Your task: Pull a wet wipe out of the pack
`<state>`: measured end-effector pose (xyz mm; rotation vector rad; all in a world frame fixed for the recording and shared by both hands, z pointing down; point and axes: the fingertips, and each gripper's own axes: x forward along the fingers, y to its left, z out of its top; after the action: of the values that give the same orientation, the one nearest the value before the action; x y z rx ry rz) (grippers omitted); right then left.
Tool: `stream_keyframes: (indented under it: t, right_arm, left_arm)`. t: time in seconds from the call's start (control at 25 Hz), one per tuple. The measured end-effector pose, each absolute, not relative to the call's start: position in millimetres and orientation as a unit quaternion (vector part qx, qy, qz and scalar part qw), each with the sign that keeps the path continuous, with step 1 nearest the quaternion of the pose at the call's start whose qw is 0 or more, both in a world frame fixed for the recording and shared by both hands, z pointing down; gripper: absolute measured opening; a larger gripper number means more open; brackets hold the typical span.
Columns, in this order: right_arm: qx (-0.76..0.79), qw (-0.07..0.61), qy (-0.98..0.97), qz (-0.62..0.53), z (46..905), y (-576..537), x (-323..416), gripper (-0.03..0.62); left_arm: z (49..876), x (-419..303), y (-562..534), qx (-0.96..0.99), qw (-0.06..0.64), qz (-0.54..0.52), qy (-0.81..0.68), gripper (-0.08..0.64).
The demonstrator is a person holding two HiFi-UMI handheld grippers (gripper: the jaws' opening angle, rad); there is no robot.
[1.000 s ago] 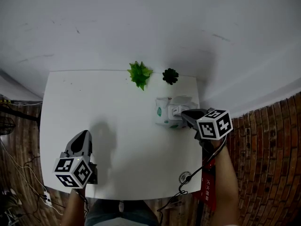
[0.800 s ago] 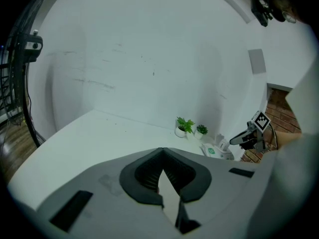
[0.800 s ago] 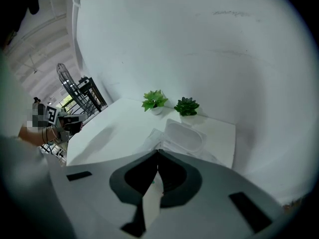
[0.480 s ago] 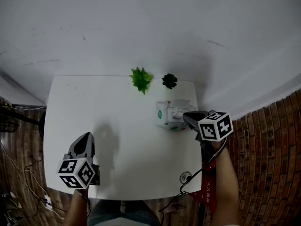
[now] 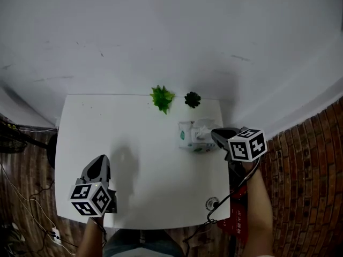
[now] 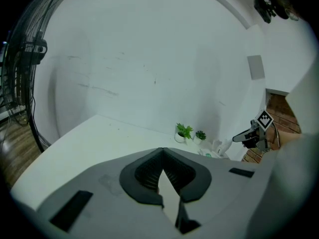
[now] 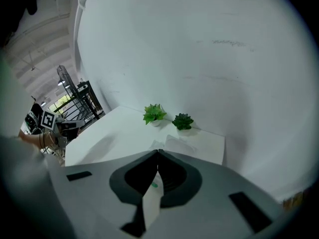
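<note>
pack may lift with the wipe

the right claw (image 5: pixel 215 133) is clenched on the white wet wipe (image 5: pixel 202 125), which rises from the soft white-and-green wipe pack (image 5: pixel 187 138) just beyond its tips. nothing pins the pack: the left claw (image 5: pixel 101 160), clenched on nothing, hangs well apart. a slanted tug could drag the pack along or tear the wipe. the plain white table (image 5: pixel 134 122) carries a bright green leafy plant (image 5: pixel 162 98) and a dark green succulent (image 5: pixel 192 99) further beyond the right claw, against a white wall (image 5: pixel 161 36).

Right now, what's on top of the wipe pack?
A crumpled white wipe stands up from the top of the pack, and the right claw looks shut on its edge. The opening that the wipe comes through is covered by the wipe and the claw.
</note>
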<state>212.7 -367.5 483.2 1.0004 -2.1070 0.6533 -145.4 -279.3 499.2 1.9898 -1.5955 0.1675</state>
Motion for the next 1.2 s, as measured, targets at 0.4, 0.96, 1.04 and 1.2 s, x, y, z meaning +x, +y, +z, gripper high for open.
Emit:
stream_keyframes:
  t: [0.4,0.96,1.04,1.2]
  right_arm:
    - [0.405,0.334,-0.818,0.237,450,-368,215,0.004]
    - [0.427,0.301,-0.827,0.209,400,-362,214,0.004]
    - [0.431,0.293,-0.829,0.202,389,-360,213,0.004]
    - [0.440,0.274,-0.835,0.185,366,-353,210,0.004]
  left_arm:
    - [484,-151,-272,0.748,0.278,0.052,-0.601,0.002]
    - [450,-164,-269,0.751,0.253,0.033,-0.609,0.002]
    - [443,-164,-271,0.754,0.246,0.028,-0.608,0.000]
    - [429,-158,-278,0.763,0.233,0.020,-0.602,0.002]
